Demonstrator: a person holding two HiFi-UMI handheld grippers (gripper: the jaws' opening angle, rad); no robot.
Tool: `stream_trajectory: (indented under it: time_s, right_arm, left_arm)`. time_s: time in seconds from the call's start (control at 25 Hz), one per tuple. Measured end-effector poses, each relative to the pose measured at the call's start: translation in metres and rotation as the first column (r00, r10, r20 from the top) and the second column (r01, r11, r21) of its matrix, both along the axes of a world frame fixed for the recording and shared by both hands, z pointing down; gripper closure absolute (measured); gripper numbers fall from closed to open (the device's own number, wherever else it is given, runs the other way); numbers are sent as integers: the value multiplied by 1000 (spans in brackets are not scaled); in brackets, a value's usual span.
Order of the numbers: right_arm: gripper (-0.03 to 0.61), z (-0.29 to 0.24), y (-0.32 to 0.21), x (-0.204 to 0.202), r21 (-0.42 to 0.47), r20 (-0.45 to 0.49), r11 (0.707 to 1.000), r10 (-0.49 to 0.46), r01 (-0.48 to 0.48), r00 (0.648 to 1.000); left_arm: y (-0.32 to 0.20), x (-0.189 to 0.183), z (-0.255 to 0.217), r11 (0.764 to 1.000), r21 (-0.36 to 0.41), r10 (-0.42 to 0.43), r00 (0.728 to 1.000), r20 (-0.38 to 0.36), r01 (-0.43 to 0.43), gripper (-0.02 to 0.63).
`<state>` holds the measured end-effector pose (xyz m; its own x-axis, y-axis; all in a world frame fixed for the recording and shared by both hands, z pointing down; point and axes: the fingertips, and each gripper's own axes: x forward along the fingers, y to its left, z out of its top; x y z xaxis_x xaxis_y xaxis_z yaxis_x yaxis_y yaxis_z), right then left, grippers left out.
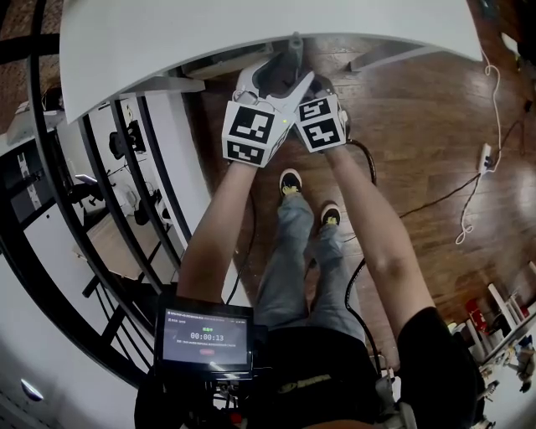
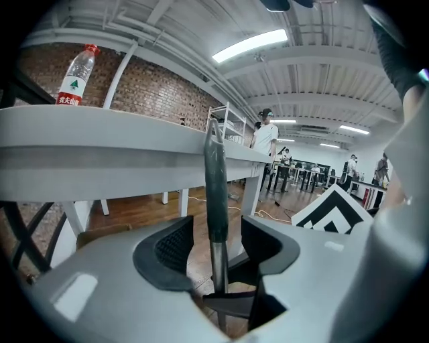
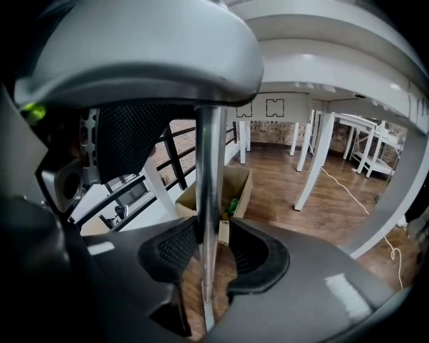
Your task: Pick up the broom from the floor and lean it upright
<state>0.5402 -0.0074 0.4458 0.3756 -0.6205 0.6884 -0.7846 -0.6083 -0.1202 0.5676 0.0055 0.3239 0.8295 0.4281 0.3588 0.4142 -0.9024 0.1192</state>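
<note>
The broom's handle (image 2: 216, 181) stands upright, a dark grip above a metal shaft, with its top against the edge of the white table (image 2: 100, 134). My left gripper (image 2: 216, 244) is open around it, with a gap on each side of the shaft. Lower on the handle (image 3: 210, 167), my right gripper (image 3: 214, 251) is also open, with the shaft close by its left pad. In the head view both grippers, left (image 1: 280, 80) and right (image 1: 316, 88), meet at the table's rim (image 1: 251, 25), where the handle's tip (image 1: 295, 46) shows. The broom's head is hidden.
A water bottle (image 2: 75, 74) stands on the table. A black railing (image 1: 109, 209) runs along the left. A cardboard box (image 3: 231, 191) sits on the wooden floor beyond the handle. Cables (image 1: 469, 193) trail across the floor at right. People (image 2: 266, 137) stand far off.
</note>
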Motion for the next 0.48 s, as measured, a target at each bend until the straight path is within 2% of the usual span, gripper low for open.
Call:
stream_trajectory:
  time_s: [0.2,0.48]
  right_arm:
    - [417,-11,7,0,30,-41,999,-12,14,999]
    - [410,-42,22,-14,53,-92,996,-68,73,993]
  left_arm:
    - [0,-4,-6,1000,-10,9,1000,5,-9,348]
    - [-17,-32,-14,1000,-6,0,999,36,1,347]
